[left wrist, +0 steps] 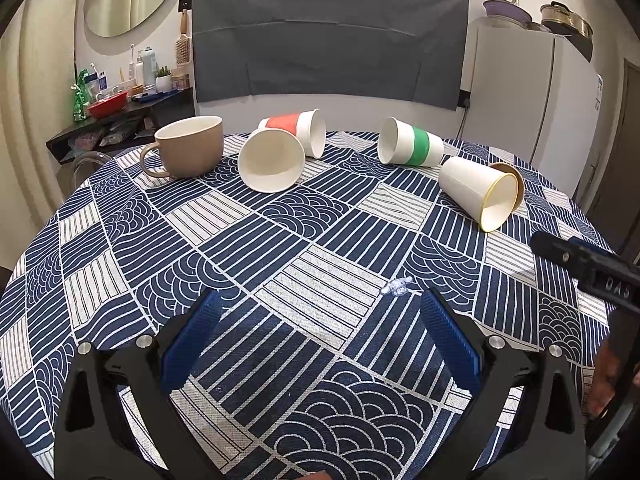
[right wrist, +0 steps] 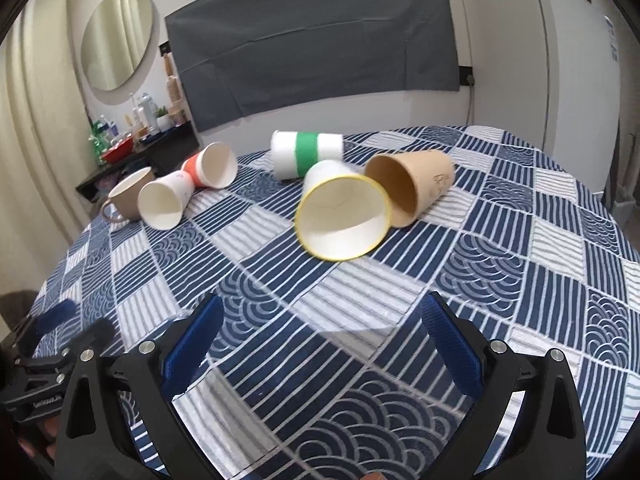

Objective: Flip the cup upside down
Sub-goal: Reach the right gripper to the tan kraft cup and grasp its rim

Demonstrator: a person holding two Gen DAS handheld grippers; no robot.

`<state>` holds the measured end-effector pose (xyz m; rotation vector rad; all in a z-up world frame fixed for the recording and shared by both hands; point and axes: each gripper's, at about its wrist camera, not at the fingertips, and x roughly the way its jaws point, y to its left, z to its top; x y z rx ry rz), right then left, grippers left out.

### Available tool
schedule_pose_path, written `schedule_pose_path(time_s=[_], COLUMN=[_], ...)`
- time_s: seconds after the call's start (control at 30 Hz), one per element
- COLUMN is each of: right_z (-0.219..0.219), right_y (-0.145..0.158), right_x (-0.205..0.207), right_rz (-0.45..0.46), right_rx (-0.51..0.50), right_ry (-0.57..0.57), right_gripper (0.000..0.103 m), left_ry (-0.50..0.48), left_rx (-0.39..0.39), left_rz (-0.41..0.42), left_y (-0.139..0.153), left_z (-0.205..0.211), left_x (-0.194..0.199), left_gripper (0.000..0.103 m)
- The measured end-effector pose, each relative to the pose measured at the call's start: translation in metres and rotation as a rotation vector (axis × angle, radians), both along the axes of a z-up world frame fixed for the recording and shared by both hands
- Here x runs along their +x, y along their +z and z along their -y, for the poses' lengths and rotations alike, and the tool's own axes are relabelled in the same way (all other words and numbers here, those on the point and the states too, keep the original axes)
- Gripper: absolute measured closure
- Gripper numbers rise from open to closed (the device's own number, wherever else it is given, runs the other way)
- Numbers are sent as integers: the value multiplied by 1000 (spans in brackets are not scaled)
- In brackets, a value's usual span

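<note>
Several cups lie on their sides on the patterned tablecloth point(left wrist: 320, 240). A yellow-rimmed white cup point(left wrist: 478, 196) point(right wrist: 344, 216) lies against a brown paper cup point(left wrist: 514, 176) point(right wrist: 416, 188). A green-banded cup point(left wrist: 412, 147) point(right wrist: 306, 154), a red-banded cup point(left wrist: 296, 128) point(right wrist: 210, 166) and a plain white cup point(left wrist: 272, 160) point(right wrist: 164, 204) lie further back. A beige mug point(left wrist: 188, 146) point(right wrist: 128, 198) stands upright at the left. My left gripper point(left wrist: 320, 304) is open and empty over the near table. My right gripper point(right wrist: 320, 308) is open and empty, short of the yellow-rimmed cup.
A dark side shelf point(left wrist: 116, 120) with bottles and a red bowl stands beyond the table at the left. A white fridge point(left wrist: 532, 96) stands at the right. The right gripper's body point(left wrist: 588, 264) shows at the right edge of the left wrist view.
</note>
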<state>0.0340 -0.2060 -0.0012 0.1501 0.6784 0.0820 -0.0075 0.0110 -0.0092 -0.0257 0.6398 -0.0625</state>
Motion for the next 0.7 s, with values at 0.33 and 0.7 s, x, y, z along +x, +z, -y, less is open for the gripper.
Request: schedule_pose_path(time_s=[0.33, 0.7], right_z=[34, 50], right_y=[29, 18], right_x=[34, 82], right_rz=[56, -10], right_rx=[-164, -218], right_ry=[-144, -190], right_gripper=[8, 13], left_ry=[-13, -26], left_rx=[-30, -62], left_rz=[-6, -3], left_y=[0, -1], left_z=[-4, -7], left_x=[2, 2], left_gripper=[6, 6])
